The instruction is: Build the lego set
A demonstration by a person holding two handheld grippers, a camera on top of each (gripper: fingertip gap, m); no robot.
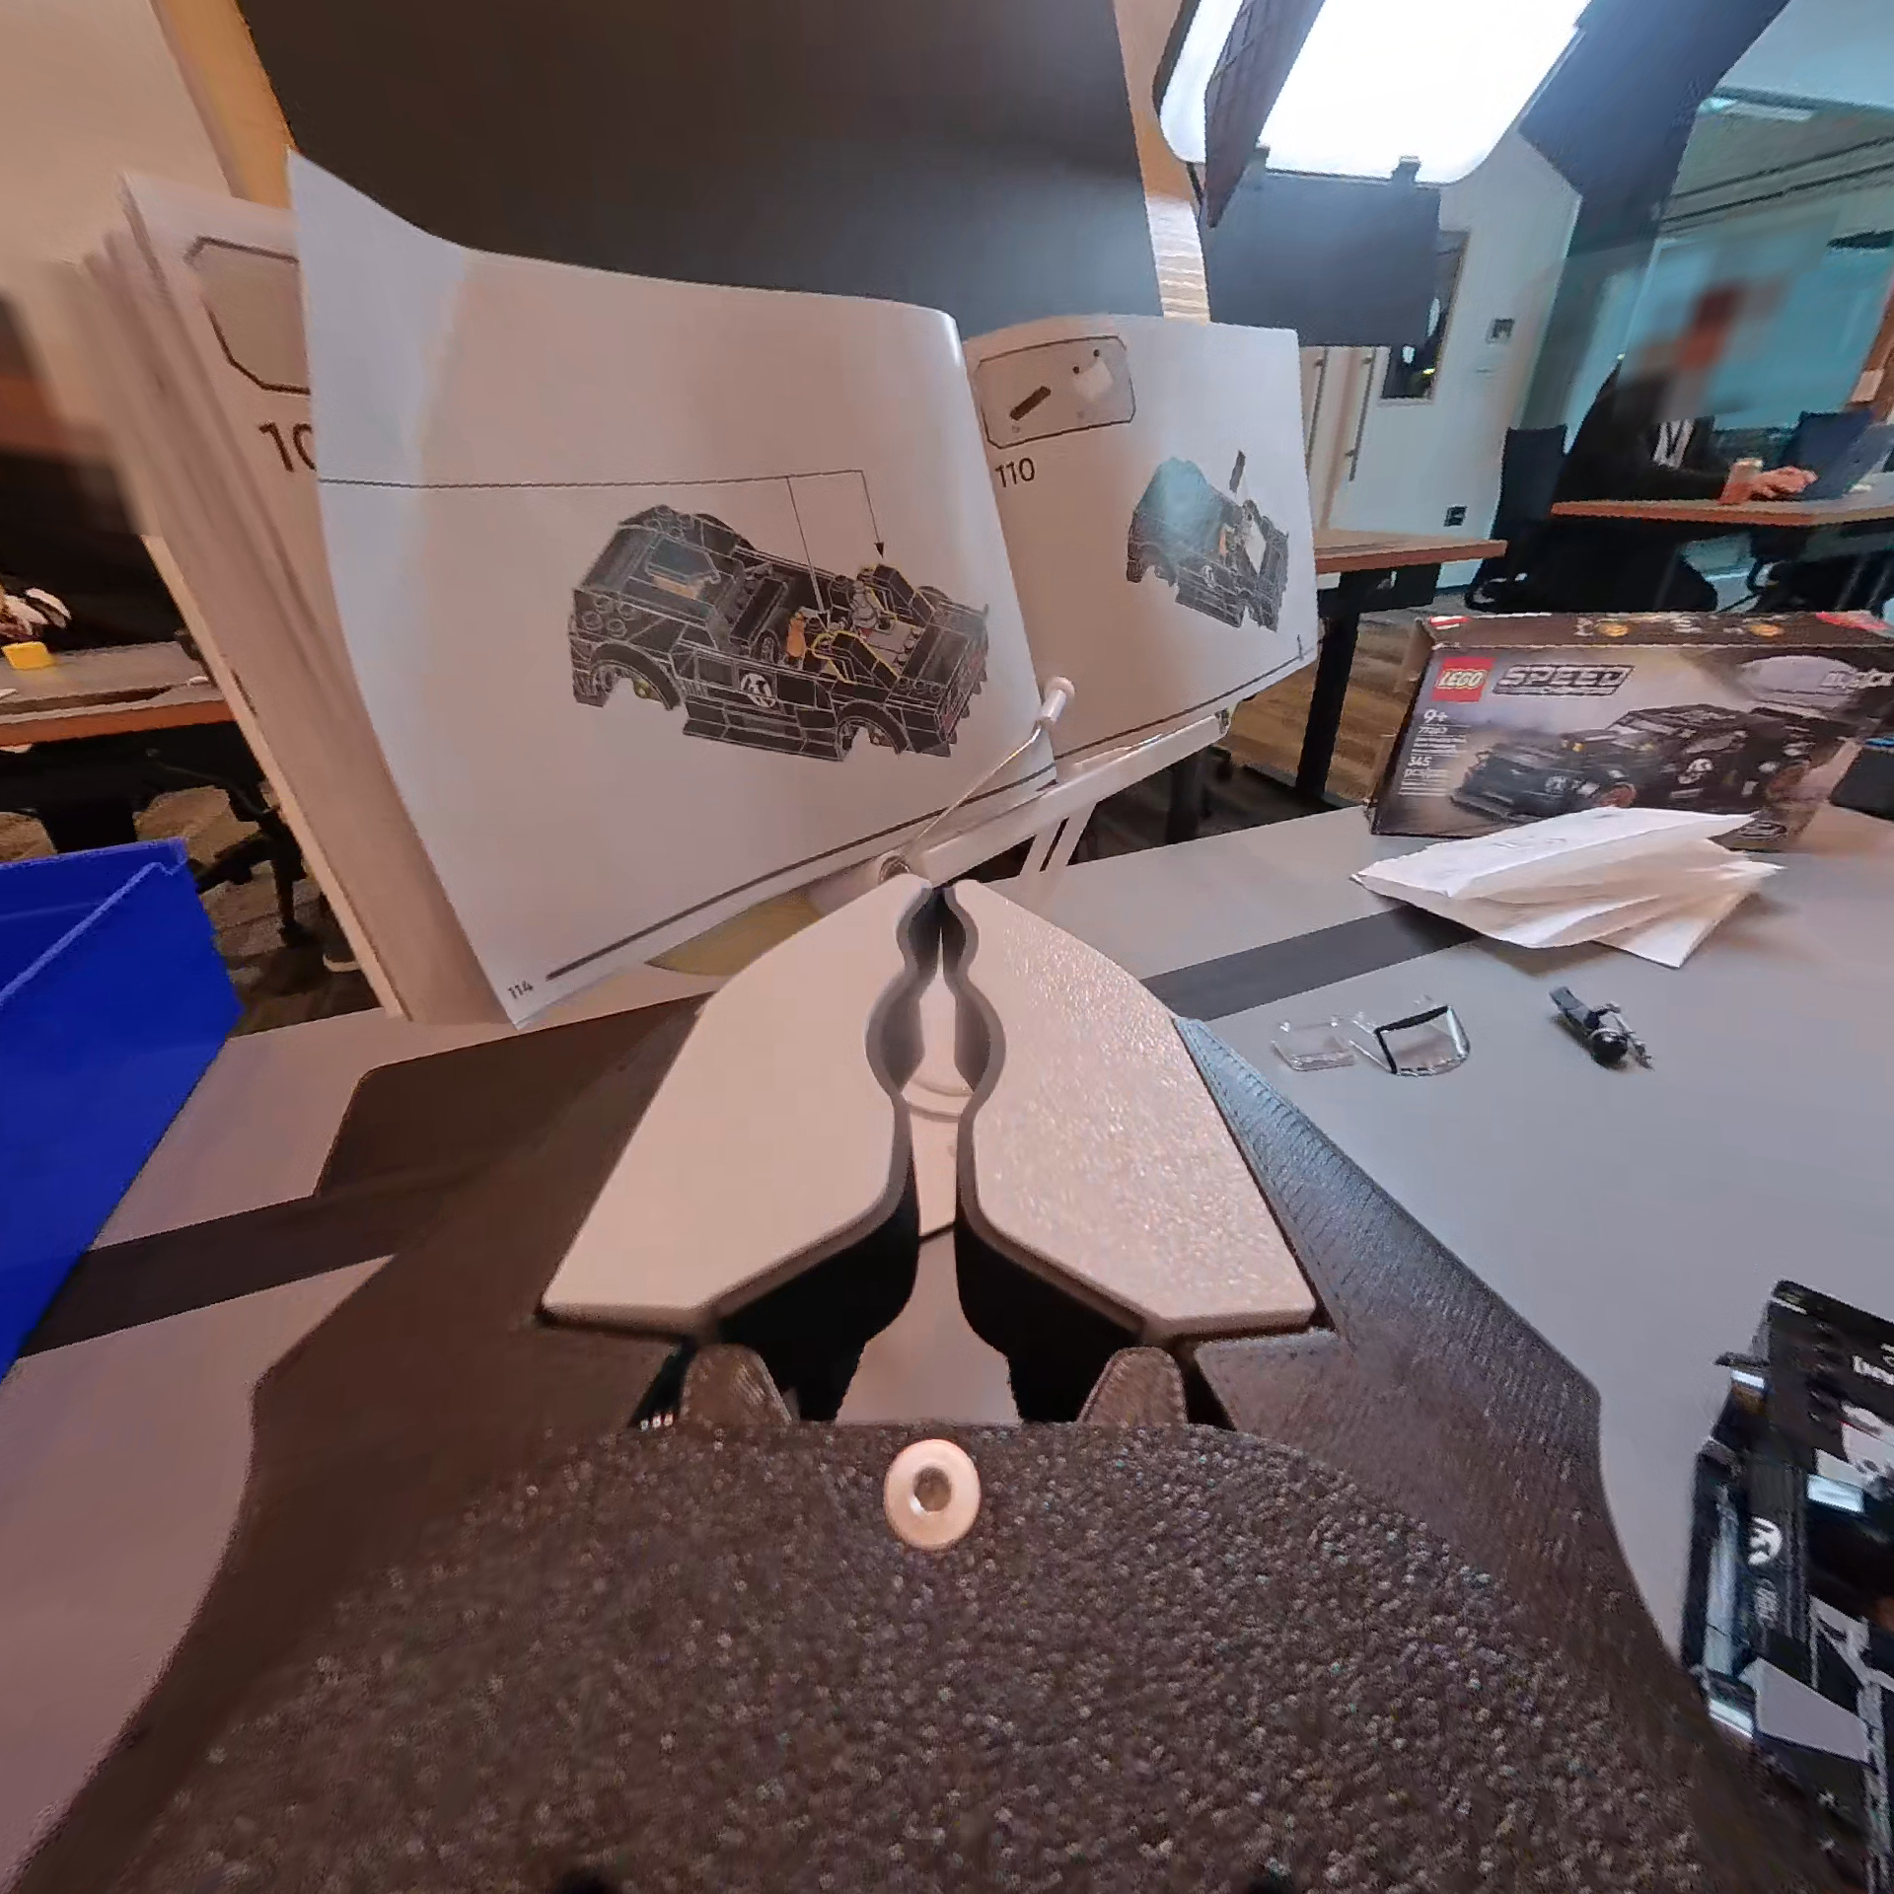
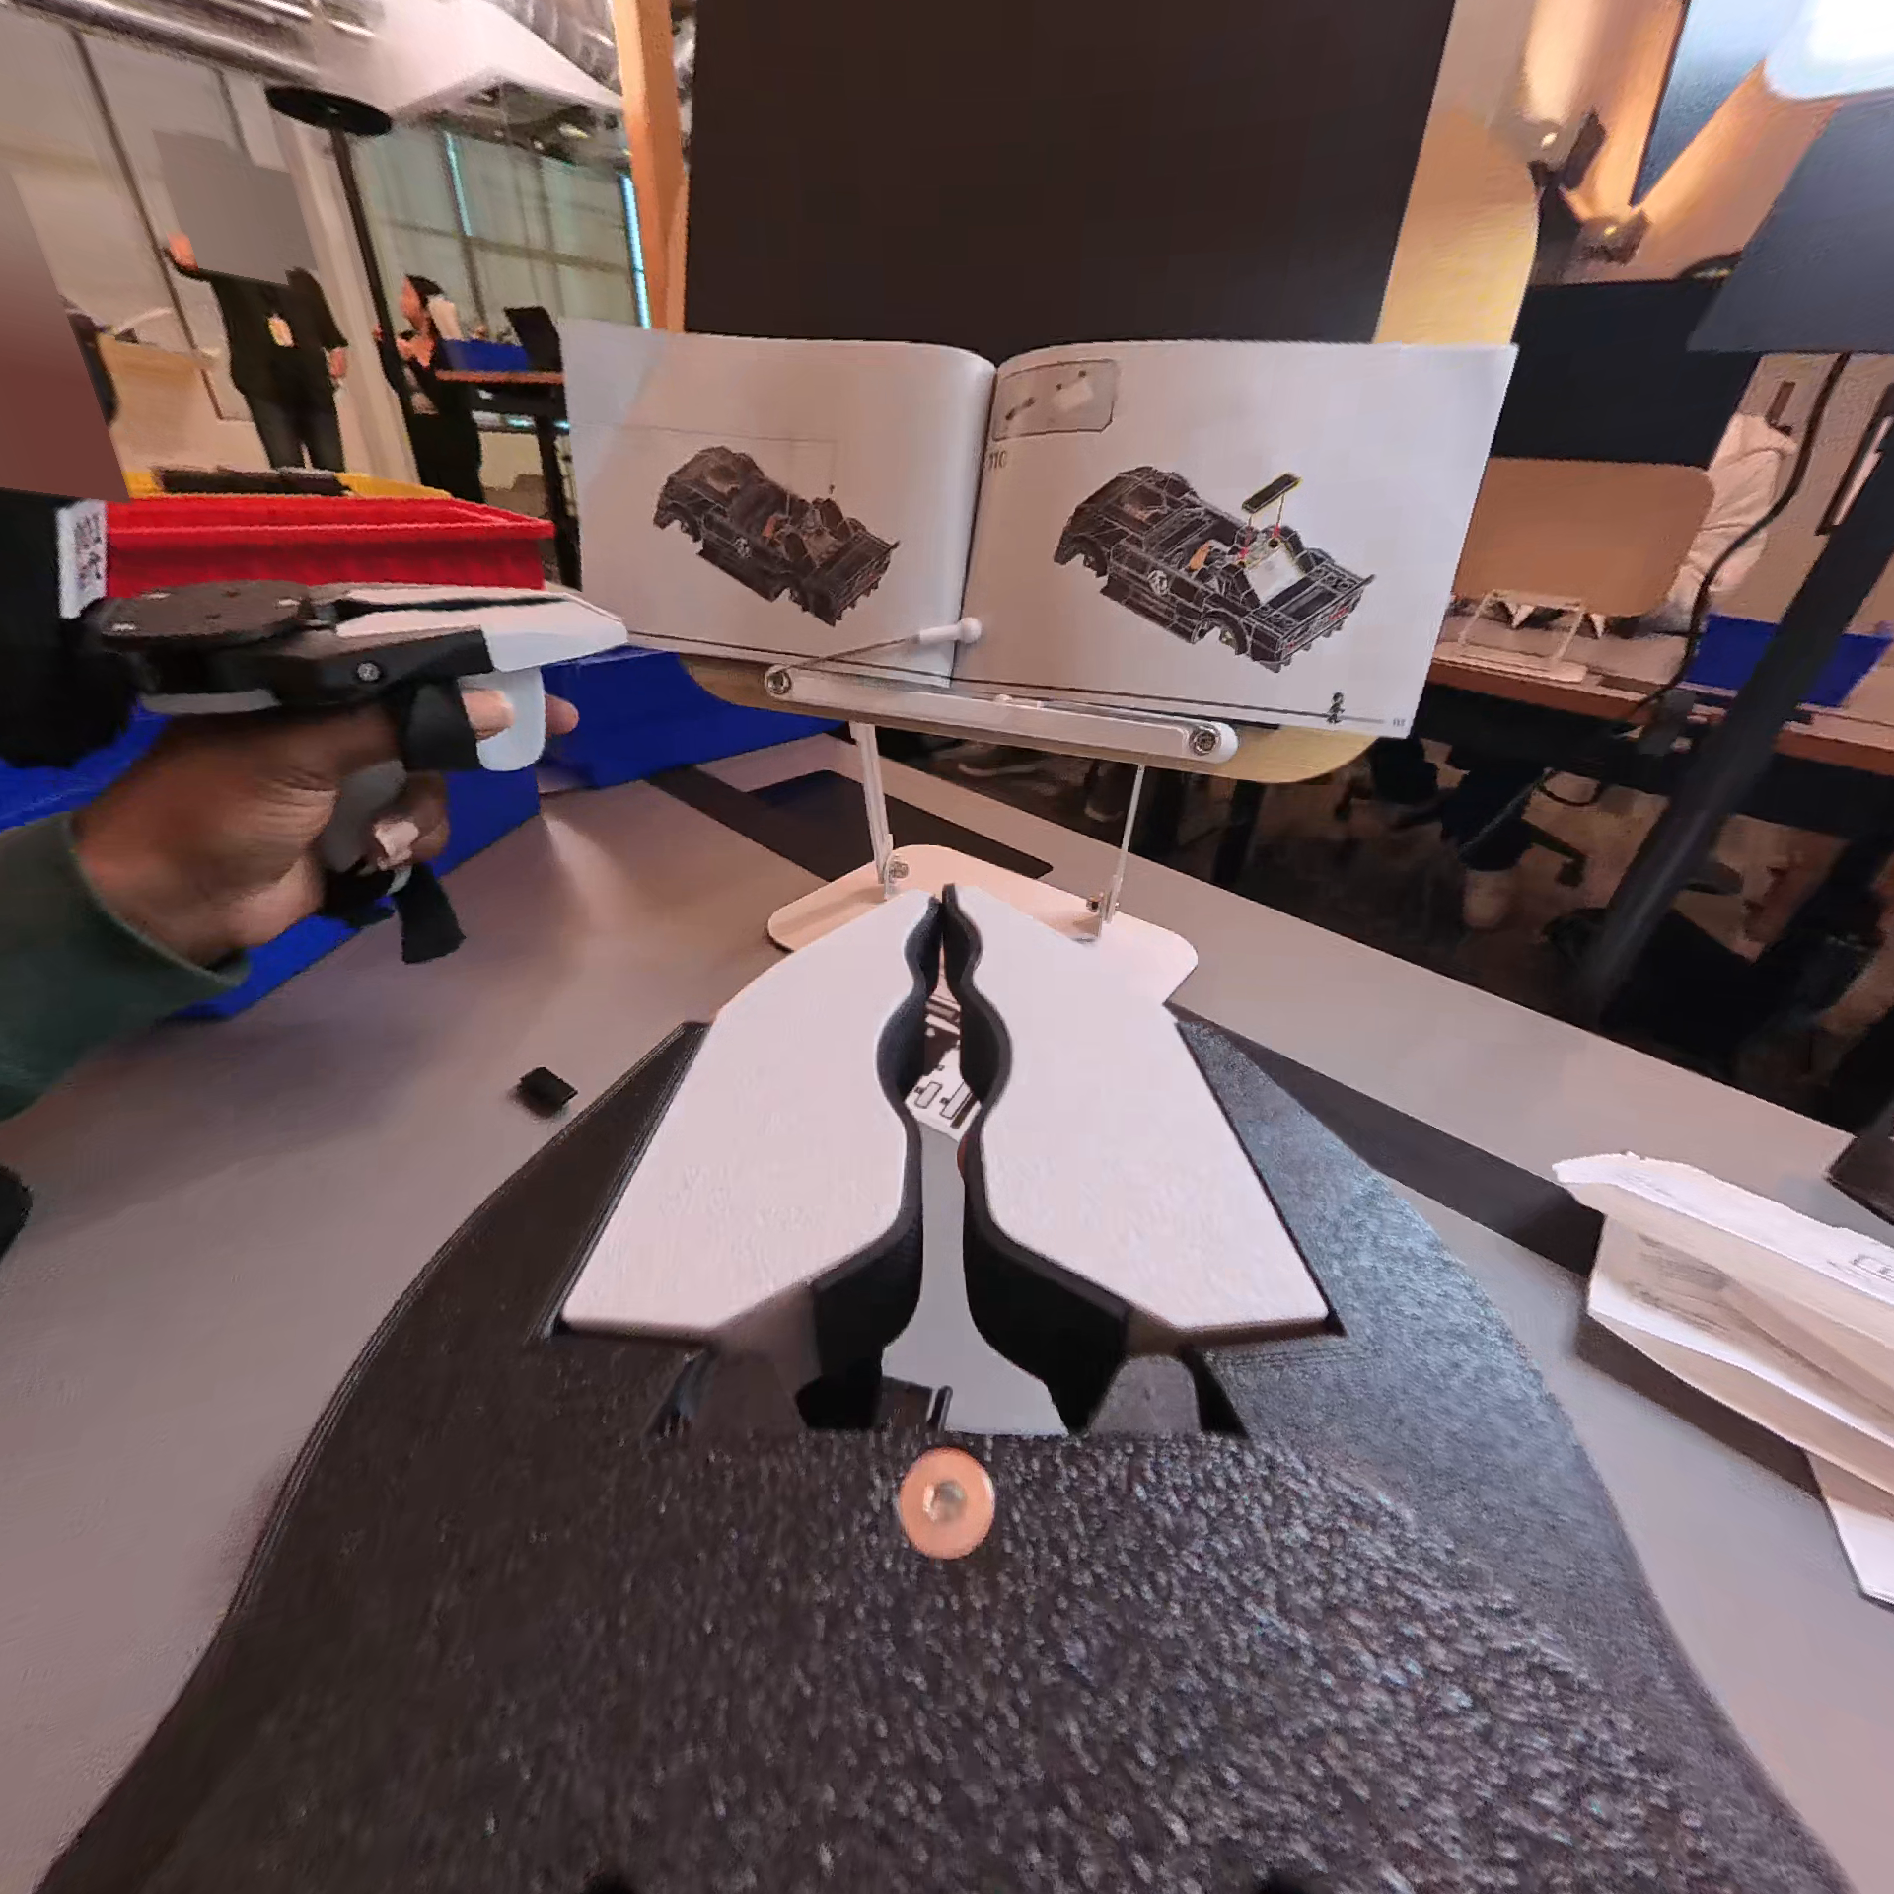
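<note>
The instruction booklet (image 1: 656,574) stands open on a white stand (image 2: 999,709), showing a black car. My left gripper (image 1: 935,894) is shut, with its tips at the bottom edge of the curled left page. I cannot tell whether it pinches the paper. It also shows in the right wrist view (image 2: 605,625), at that page's lower left corner. My right gripper (image 2: 943,902) is shut, just short of the stand's base (image 2: 1148,953). A black-and-white patterned piece (image 2: 938,1092) shows through the gap between its fingers; held or below, I cannot tell. The black car build (image 1: 1804,1517) sits at the right edge.
Two clear pieces (image 1: 1373,1040) and a small black assembly (image 1: 1599,1025) lie on the grey table. The set's box (image 1: 1640,717) and white paper bags (image 1: 1568,881) lie far right. A blue bin (image 1: 92,1025) stands left. A small black piece (image 2: 546,1086) lies near my right gripper. The tips of one gripper are about 25 cm away from the tips of the other. Measured from the fingertips, the black car build (image 1: 1804,1517) is 15 cm or so from the right gripper and 25 cm from the left.
</note>
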